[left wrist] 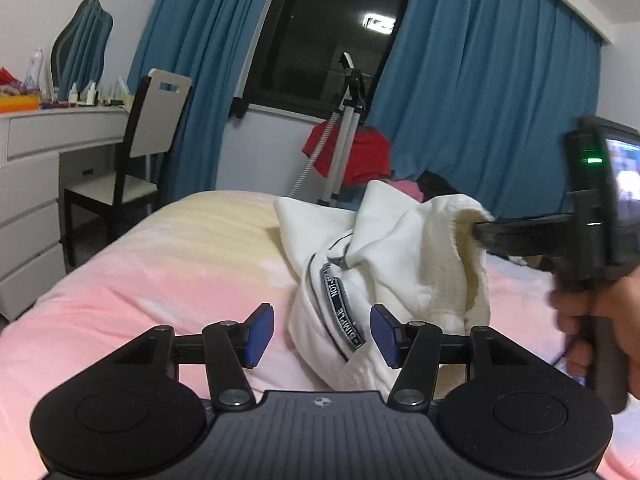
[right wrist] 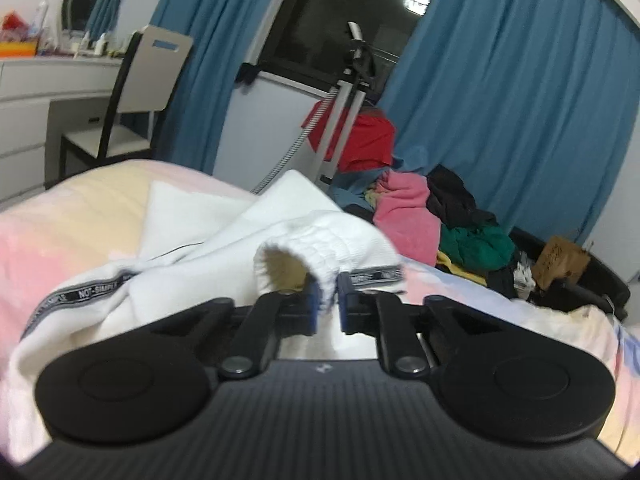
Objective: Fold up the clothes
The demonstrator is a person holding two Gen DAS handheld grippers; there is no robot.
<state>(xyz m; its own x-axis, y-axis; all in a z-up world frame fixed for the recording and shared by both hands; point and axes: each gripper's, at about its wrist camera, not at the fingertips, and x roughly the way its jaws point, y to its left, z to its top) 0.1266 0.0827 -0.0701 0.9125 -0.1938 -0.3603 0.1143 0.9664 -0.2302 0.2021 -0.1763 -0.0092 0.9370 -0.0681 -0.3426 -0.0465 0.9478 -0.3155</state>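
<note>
Right wrist view: my right hand-held gripper [right wrist: 325, 300] pinches the ribbed cuff [right wrist: 316, 246] of the white waffle-knit garment [left wrist: 400, 248], heaped mid-bed on the pink bedspread [left wrist: 140, 272]. My left hand-held gripper [left wrist: 322, 334] gapes wide, empty. Risk: thin bite, cuff slips when lifted.

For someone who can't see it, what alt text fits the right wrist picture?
The right gripper pinches the ribbed cuff of a white garment lifted off a pink bed. Behind are blue curtains and a pile of clothes.
</note>
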